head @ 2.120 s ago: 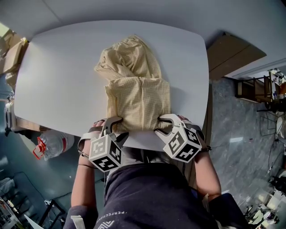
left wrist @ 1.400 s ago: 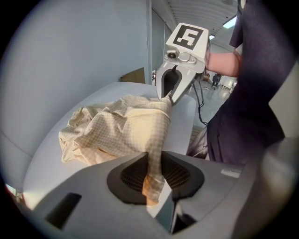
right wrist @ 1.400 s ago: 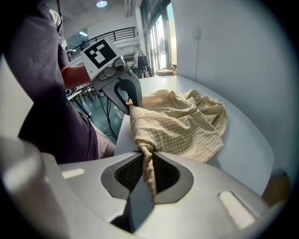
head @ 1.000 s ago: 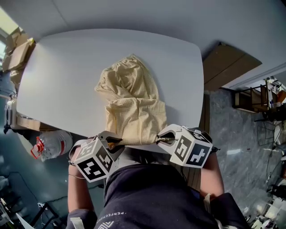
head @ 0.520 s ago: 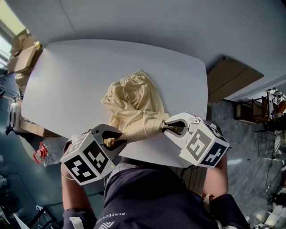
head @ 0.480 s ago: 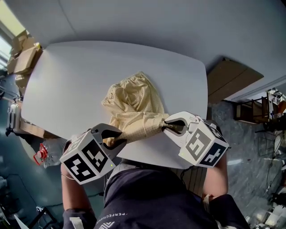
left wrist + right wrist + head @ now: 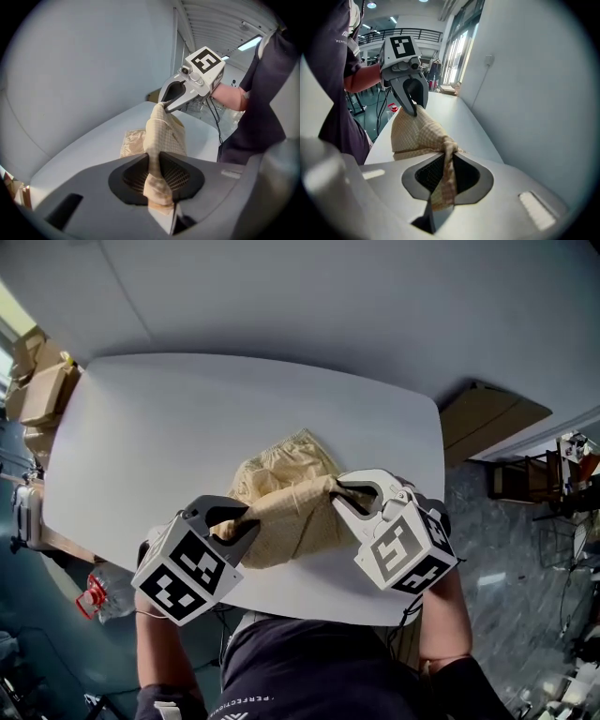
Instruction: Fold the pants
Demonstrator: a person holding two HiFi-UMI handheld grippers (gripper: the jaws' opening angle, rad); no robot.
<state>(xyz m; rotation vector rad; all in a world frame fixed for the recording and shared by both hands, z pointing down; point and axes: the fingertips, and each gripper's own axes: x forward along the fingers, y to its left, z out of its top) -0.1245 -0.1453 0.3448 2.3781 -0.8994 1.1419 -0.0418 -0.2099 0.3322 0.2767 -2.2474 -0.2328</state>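
Note:
The pale yellow checked pants lie bunched on the white table. Their near edge is lifted and stretched taut between my two grippers, above the rest of the cloth. My left gripper is shut on the left corner of that edge, and the fabric runs pinched between its pads in the left gripper view. My right gripper is shut on the right corner, and cloth hangs through its jaws in the right gripper view. Each gripper view also shows the other gripper holding the far end of the same fold.
The table's near edge runs just below my grippers. Cardboard boxes stand off the table's left end, with a plastic water bottle on the floor below them. A brown panel leans at the right.
Both grippers have risen and carried the pants' near edge away from the person, over the rest of the cloth. The visible heap looks shorter than before.

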